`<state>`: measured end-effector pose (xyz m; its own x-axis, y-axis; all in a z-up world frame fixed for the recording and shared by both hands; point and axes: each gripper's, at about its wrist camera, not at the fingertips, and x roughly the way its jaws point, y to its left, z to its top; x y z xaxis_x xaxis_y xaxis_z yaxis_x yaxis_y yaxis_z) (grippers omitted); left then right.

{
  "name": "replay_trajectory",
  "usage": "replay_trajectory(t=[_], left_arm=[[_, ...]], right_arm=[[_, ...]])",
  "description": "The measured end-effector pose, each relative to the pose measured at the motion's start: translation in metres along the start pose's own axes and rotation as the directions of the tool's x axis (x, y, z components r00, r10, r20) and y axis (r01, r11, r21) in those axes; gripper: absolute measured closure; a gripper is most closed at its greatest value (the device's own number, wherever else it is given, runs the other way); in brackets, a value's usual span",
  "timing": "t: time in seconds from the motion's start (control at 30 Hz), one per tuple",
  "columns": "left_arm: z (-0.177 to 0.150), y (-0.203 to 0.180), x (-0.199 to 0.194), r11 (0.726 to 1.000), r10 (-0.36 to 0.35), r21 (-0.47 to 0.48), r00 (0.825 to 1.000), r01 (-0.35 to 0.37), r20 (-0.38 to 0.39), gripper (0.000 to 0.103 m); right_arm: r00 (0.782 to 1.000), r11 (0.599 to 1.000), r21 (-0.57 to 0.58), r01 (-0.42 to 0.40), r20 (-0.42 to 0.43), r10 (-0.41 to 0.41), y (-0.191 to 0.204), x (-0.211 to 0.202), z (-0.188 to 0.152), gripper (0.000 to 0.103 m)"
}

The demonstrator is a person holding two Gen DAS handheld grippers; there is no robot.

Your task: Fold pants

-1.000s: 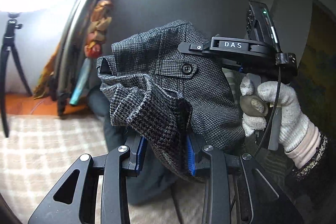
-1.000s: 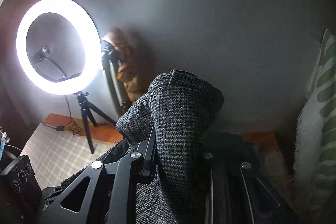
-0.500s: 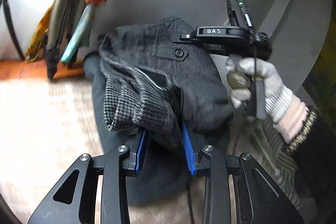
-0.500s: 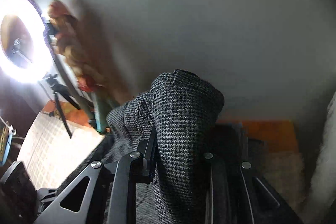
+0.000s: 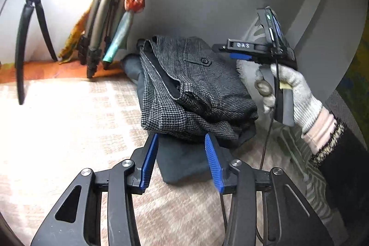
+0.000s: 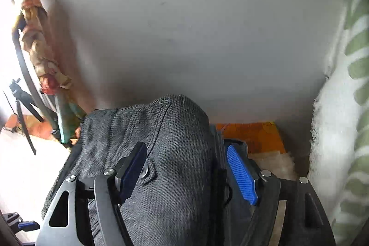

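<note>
The folded grey houndstooth pants [image 5: 196, 93] lie on a pile of dark folded clothes [image 5: 184, 160] near the wall. My left gripper [image 5: 182, 160] is open, its blue pads just short of the pants' near edge, holding nothing. My right gripper [image 5: 242, 54] is at the pants' far right side in the left wrist view. In the right wrist view the right gripper [image 6: 189, 170] is open, its pads apart, with a hump of the pants [image 6: 166, 135] between them and not clamped.
A grey wall [image 6: 184, 27] stands right behind the pile. A tripod [image 5: 30, 22] and leaning hoops with a cloth-wrapped pole [image 5: 120, 22] stand at the left. A white and green patterned blanket [image 6: 341, 107] lies at the right. The floor has a checked beige mat [image 5: 69, 130].
Both grippers lowered the pants onto the dark pile and opened, letting go. The left gripper has drawn back from the cloth.
</note>
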<state>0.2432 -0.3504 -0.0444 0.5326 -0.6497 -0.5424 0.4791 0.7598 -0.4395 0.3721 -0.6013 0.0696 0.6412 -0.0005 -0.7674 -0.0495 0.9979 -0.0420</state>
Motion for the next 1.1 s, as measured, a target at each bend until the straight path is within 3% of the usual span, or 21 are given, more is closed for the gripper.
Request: replay_trajectory(t=[0.07, 0.17, 0.53, 0.6, 0.87, 1.0, 1.1], left_arm=[[-0.001, -0.002, -0.009, 1.0, 0.009, 0.024, 1.0, -0.009, -0.006, 0.055], [-0.004, -0.007, -0.026, 0.998, 0.018, 0.059, 1.0, -0.017, -0.012, 0.047], [-0.003, -0.014, -0.092, 0.994, 0.049, 0.098, 0.999, -0.049, 0.002, 0.039], [-0.004, -0.014, -0.103, 0.994, 0.05, 0.1, 0.999, -0.051, 0.006, 0.039], [-0.011, -0.017, -0.138, 0.974, 0.168, 0.154, 0.986, -0.168, 0.015, 0.039], [-0.018, -0.016, -0.154, 0.972, 0.169, 0.165, 0.985, -0.17, 0.017, 0.029], [-0.023, -0.015, -0.163, 0.971, 0.174, 0.16, 0.984, -0.176, 0.028, 0.025]], right_arm=[[1.0, 1.0, 0.007, 0.016, 0.006, -0.016, 0.004, -0.016, -0.01, 0.028], [0.999, 1.0, 0.024, 0.015, 0.032, -0.016, 0.013, -0.045, -0.024, 0.018], [0.997, 0.998, 0.06, 0.005, 0.075, -0.009, 0.078, -0.124, -0.077, 0.016], [0.997, 0.997, 0.08, 0.01, 0.074, -0.016, 0.088, -0.137, -0.088, 0.012], [0.991, 0.991, 0.113, 0.078, 0.098, -0.089, 0.134, -0.179, -0.143, 0.001], [0.993, 0.987, 0.155, 0.046, 0.1, -0.062, 0.148, -0.189, -0.163, 0.0], [0.989, 0.984, 0.162, 0.074, 0.112, -0.093, 0.158, -0.195, -0.173, 0.0]])
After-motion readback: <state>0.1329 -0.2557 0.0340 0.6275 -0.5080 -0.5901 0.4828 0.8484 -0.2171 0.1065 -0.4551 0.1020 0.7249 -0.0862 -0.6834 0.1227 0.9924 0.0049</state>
